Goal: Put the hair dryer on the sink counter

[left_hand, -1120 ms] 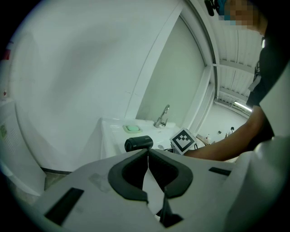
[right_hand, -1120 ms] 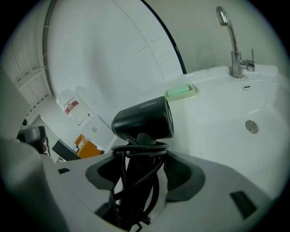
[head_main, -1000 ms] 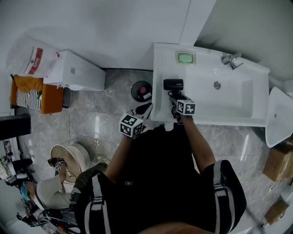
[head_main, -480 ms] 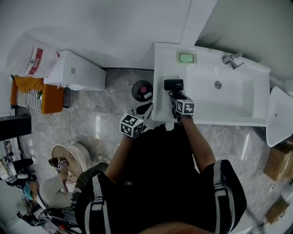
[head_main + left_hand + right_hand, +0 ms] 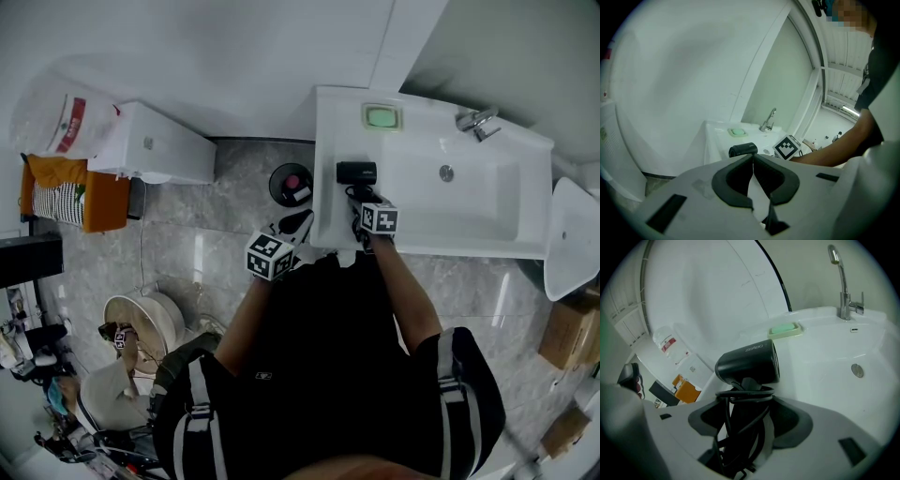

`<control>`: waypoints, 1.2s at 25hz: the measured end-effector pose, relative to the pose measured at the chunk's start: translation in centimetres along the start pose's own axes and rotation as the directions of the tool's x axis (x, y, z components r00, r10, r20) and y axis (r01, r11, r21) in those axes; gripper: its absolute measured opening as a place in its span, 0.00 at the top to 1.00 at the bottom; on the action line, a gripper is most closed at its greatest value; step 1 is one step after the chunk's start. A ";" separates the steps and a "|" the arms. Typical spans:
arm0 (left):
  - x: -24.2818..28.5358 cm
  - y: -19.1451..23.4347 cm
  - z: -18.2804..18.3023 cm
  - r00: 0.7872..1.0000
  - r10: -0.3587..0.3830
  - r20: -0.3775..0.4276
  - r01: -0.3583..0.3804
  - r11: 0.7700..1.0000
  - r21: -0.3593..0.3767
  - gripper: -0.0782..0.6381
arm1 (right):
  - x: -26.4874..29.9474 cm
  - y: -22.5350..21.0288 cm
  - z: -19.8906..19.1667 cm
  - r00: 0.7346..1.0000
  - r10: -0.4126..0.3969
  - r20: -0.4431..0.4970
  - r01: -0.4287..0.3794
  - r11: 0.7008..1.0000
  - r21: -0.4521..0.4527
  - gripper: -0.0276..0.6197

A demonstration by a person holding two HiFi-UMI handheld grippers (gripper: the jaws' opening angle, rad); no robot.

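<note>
The hair dryer (image 5: 355,172) is over the bench (image 5: 330,122) strip just left of the basin (image 5: 469,202). Its barrel lies crosswise and its cord-wrapped handle runs straight back into the right claw (image 5: 361,197), which is clamped on that handle. Whether the barrel touches the bench cannot be told. The left claw (image 5: 295,225), jaws together on nothing, hangs farther left of the basin, past the bench edge. Lowering and letting go likely falls to the right claw.
</note>
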State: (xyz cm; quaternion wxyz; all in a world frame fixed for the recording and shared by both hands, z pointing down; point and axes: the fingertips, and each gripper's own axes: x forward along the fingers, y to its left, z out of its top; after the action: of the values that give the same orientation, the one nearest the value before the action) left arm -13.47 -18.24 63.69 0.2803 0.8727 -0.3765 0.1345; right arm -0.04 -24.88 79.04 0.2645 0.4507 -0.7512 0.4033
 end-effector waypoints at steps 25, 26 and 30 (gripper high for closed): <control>0.2 -1.8 -0.4 0.999 -0.037 0.018 0.036 0.999 0.007 0.87 | -2.5 0.5 -0.1 0.998 0.050 0.040 -0.045 0.990 -0.131 0.41; 0.3 -2.0 -0.4 0.999 -0.041 0.018 0.040 0.999 0.009 0.87 | -2.8 0.6 -0.2 0.997 0.063 0.046 -0.056 0.988 -0.142 0.41; 0.4 -2.3 -0.2 0.998 -0.052 0.020 0.052 0.998 0.017 0.87 | -4.1 1.4 -0.2 0.993 0.096 0.072 -0.082 0.981 -0.177 0.41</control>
State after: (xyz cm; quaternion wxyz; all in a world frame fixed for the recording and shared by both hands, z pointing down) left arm -11.53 -17.10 63.19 0.2725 0.8859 -0.3553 0.1213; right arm 0.62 -22.46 75.49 0.2538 0.4077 -0.8130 0.3293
